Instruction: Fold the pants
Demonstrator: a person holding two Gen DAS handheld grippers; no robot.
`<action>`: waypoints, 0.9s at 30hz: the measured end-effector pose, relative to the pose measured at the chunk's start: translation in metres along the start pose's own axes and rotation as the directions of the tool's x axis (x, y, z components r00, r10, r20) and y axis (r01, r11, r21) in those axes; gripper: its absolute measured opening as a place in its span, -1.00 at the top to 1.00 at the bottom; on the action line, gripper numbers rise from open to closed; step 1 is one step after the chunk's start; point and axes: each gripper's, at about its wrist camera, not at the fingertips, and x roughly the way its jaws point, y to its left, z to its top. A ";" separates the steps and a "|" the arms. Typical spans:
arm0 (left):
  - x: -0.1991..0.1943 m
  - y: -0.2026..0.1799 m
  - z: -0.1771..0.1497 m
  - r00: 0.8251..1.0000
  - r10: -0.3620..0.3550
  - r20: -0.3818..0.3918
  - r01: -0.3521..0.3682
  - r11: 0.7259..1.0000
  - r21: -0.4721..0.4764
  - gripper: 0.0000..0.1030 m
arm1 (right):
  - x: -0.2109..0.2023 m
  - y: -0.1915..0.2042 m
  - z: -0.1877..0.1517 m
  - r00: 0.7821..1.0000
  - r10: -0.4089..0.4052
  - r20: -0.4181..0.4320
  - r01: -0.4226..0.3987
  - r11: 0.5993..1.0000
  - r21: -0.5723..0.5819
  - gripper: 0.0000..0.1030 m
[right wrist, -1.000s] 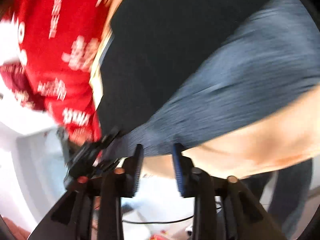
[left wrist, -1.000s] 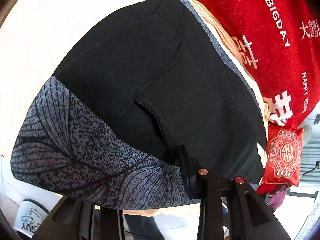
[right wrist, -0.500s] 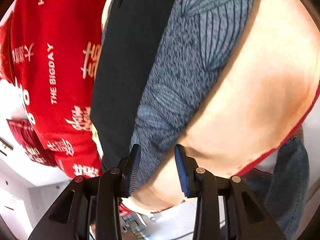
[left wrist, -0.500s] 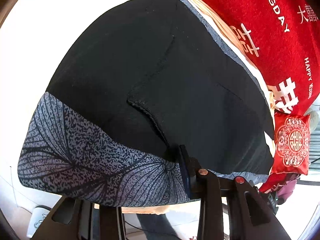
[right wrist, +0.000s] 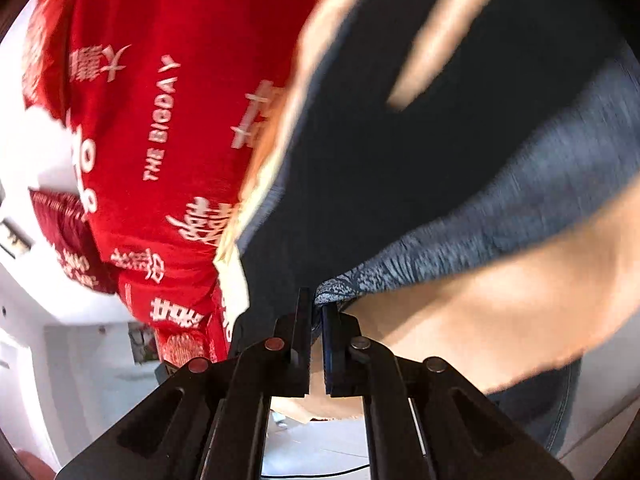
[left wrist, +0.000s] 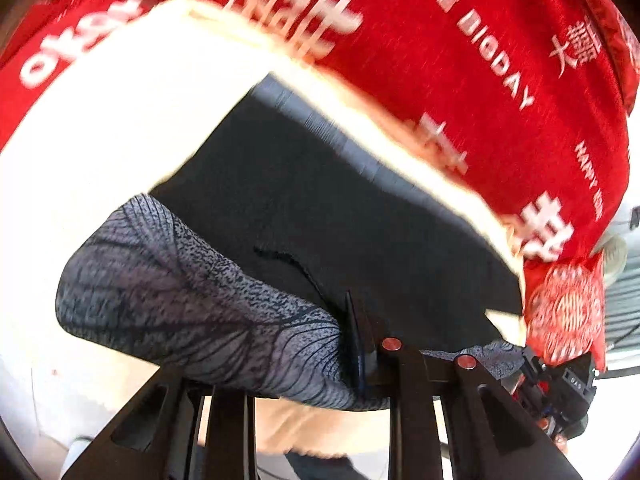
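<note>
The pants (left wrist: 320, 216), black with a grey leaf-patterned band, lay spread on a cream sheet (left wrist: 120, 120) directly ahead of both tools, beside a red blanket (left wrist: 480, 60) printed with white lettering. The left hand-held gripper (left wrist: 280, 344) sat at the near edge of the band; the fabric draped over and hid its left finger, so whether it pinched the cloth could not be told. The right hand-held gripper (right wrist: 316, 312) had its jaws drawn narrow, clamping a bunched corner of the patterned band (right wrist: 500, 208) between the pads.
</note>
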 end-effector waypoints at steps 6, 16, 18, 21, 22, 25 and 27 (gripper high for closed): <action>0.042 -0.036 0.088 0.994 0.058 0.096 -0.059 0.998 0.017 0.51 | 0.044 0.065 0.105 0.997 -0.021 -0.071 0.011 0.990 -0.140 0.90; 0.174 -0.035 0.156 0.948 0.310 0.078 -0.311 0.950 0.013 0.27 | 0.197 0.056 0.226 0.935 -0.285 -0.211 0.214 0.928 -0.306 0.88; 0.171 -0.039 0.162 0.949 0.307 0.073 -0.309 0.951 0.016 0.08 | 0.221 0.044 0.234 0.909 -0.349 -0.230 0.271 0.911 -0.312 0.87; 0.146 -0.040 0.169 0.942 0.324 0.088 -0.327 0.945 0.018 0.07 | 0.227 0.033 0.240 0.913 -0.338 -0.229 0.275 0.923 -0.268 0.87; 0.134 -0.041 0.171 0.936 0.335 0.105 -0.339 0.941 0.021 -0.10 | 0.225 0.033 0.239 0.912 -0.338 -0.233 0.277 0.926 -0.258 0.81; 0.102 -0.047 0.164 0.903 0.393 0.170 -0.407 0.912 0.052 -0.45 | 0.211 0.054 0.234 0.912 -0.355 -0.206 0.281 0.906 -0.315 0.22; 0.105 -0.055 0.159 0.896 0.414 0.159 -0.434 0.891 0.130 -0.45 | 0.195 0.081 0.222 0.927 -0.330 -0.179 0.236 0.883 -0.406 0.22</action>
